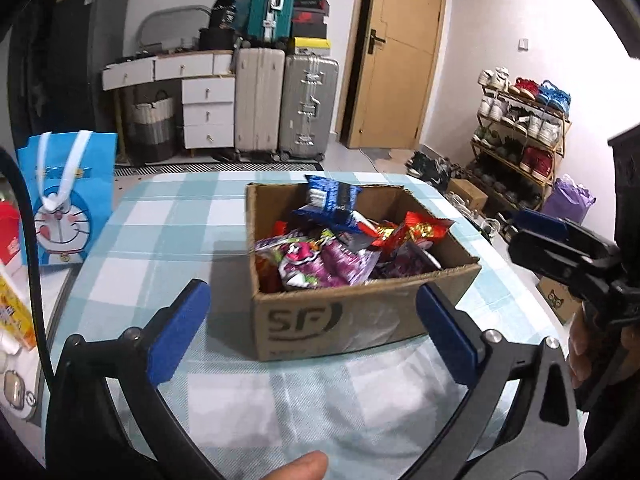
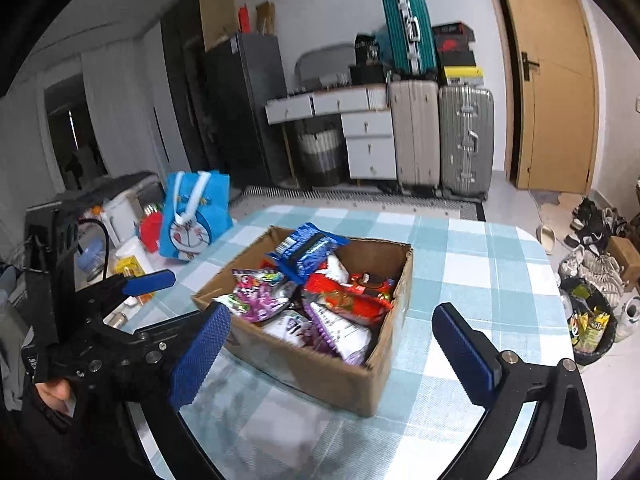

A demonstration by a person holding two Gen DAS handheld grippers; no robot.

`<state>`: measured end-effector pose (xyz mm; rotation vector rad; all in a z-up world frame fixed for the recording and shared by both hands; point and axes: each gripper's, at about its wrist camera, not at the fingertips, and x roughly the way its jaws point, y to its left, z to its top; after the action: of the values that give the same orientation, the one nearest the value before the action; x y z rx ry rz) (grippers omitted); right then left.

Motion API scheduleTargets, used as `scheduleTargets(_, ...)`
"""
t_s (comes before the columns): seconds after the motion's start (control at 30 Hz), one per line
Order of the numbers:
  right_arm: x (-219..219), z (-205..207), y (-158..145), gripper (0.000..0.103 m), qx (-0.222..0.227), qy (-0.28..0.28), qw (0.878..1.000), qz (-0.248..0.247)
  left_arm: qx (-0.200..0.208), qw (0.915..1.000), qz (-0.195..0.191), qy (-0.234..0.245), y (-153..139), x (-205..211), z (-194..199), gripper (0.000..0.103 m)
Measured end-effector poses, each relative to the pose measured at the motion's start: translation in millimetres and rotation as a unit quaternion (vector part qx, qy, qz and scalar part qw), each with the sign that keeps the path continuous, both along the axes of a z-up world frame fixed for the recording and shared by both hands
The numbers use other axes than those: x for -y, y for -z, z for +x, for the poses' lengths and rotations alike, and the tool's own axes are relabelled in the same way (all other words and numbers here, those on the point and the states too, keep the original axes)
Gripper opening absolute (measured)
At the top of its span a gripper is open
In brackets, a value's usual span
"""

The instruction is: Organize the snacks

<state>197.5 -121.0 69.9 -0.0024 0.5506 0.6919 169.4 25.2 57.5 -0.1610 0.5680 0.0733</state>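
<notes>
My left tool (image 1: 312, 328) hangs wide apart over the checked table (image 1: 168, 240), its blue pads (image 1: 178, 334) clear of everything and nothing between them. Beyond it stands the open cardboard box (image 1: 340, 316), marked SF on its near wall, set a little right of the table's middle. My right tool (image 2: 332, 348) is spread just as wide and equally empty, aimed at the same box from the other side; in the left wrist view it shows at the right edge, off the box's right corner, apart from the cardboard.

The snacks (image 1: 328, 252) all lie inside the box, heaped loosely: a blue packet (image 2: 306, 254) stands tilted at the far side and rises above the rim, purple packets (image 2: 260, 292) lie toward the near wall, and red packets (image 2: 348, 294) fill the right part. None lies on the cloth around the box.

At the table's far left corner stands a blue cartoon-cat gift bag (image 1: 66, 200) with white ribbon handles, upright and well apart from the box. Against the far wall stand a beige suitcase (image 1: 258, 104) and a silver suitcase (image 1: 308, 108) side by side, a teal suitcase (image 1: 272, 0) stacked above them, beside a wooden door (image 1: 396, 52). A shoe rack (image 1: 520, 136) lines the right wall.
</notes>
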Motion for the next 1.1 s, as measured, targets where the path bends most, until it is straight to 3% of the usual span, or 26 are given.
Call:
scheduleTargets(0.33,7.6,-44.9,32.2,0.103,0.038,0.003,0.999,0.024,0.028,0.9994,-0.005,-0.017,27.7,-10.8,-42.8,0.103)
scheduleTargets(0.6,5.4,-45.4,61.0,0.103,0.055,0.018,0.998,0.023,0.043,0.9986,-0.002,-0.030,51.4,-8.1,-36.2,0.103)
scheduleTargets(0.77,13.0,-48.0,65.7,0.103,0.078,0.027,0.996,0.036,0.050,0.9980,0.022,-0.033,60.5,-0.7,-34.7,0.103)
scheduleTargets(1.1,22.7,-52.9,73.2,0.103,0.087,0.027,0.995,0.044,0.055,0.9977,0.022,-0.034,60.3,-2.5,-33.1,0.103)
